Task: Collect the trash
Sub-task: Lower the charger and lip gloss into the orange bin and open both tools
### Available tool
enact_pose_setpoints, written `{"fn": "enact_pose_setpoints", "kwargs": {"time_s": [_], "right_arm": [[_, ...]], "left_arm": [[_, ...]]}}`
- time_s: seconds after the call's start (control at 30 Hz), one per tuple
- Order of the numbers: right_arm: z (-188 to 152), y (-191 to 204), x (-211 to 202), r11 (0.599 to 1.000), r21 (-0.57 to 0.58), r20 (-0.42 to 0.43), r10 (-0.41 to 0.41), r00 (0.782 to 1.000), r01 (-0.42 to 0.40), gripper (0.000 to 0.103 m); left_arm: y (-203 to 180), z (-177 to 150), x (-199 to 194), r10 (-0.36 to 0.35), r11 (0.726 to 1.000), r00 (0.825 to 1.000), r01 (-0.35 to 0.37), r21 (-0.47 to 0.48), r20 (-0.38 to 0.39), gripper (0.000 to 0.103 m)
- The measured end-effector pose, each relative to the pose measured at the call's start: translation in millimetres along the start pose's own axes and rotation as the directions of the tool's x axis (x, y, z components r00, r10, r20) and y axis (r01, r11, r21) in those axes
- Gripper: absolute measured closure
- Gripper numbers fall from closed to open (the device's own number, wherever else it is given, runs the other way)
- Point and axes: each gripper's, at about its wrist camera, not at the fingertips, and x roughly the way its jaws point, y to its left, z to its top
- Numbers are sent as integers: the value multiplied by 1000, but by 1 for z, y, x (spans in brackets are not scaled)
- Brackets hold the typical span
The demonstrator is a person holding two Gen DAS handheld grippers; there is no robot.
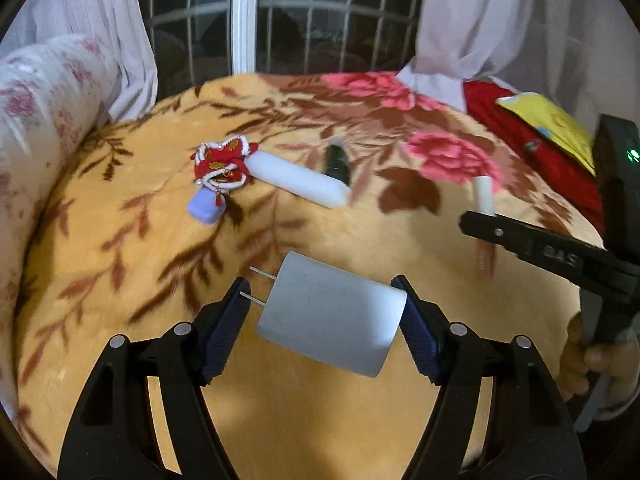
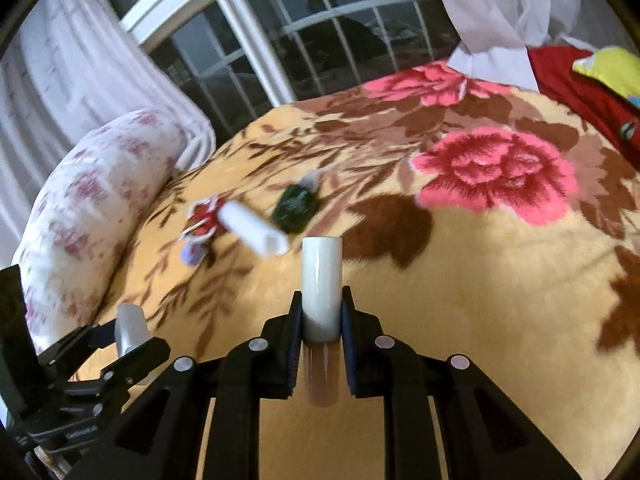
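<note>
My left gripper (image 1: 325,312) is shut on a white charger plug (image 1: 330,314) with two metal prongs pointing left, held above the floral blanket (image 1: 140,340). My right gripper (image 2: 322,312) is shut on a small tube with a white cap (image 2: 322,280) and brownish body, held upright; it also shows in the left wrist view (image 1: 483,196). On the blanket lie a white tube (image 1: 296,178), a dark green bottle (image 1: 338,160), a red ornament (image 1: 222,166) and a small lilac case (image 1: 205,208). The same items show in the right wrist view: white tube (image 2: 254,226), green bottle (image 2: 295,208).
A floral pillow (image 2: 92,200) lies at the left edge of the bed. Red cloth (image 1: 540,152) and a yellow item (image 1: 548,120) sit at the far right. A barred window (image 1: 288,16) and white curtains (image 1: 500,12) stand behind the bed.
</note>
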Motion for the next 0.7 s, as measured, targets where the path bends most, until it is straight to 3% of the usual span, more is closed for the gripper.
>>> {"fn": "enact_pose_setpoints", "kwargs": {"time_s": [0.2,0.37,0.57,0.7], "right_arm": [[-39,23,-51,997,-78,17,7,1000,-6,85],[-84,38,-89,991,-130,3,19,1000,-18,85],[-152,52,-122,978,-208,-18,-29,999,24,85],[-194,54,-122,973,-227,-71,-61,996,43,85]], "left_arm": [[-22,-43,-54,39,998,998,-41,38,48,33],[-35,-89,-79,67,998,997,-68,5,34,33],[-39,-145,-78,84,995,995,-87,-54,-52,33],[-34,-177,-67,87,990,987,-101,-99,-137,33]]}}
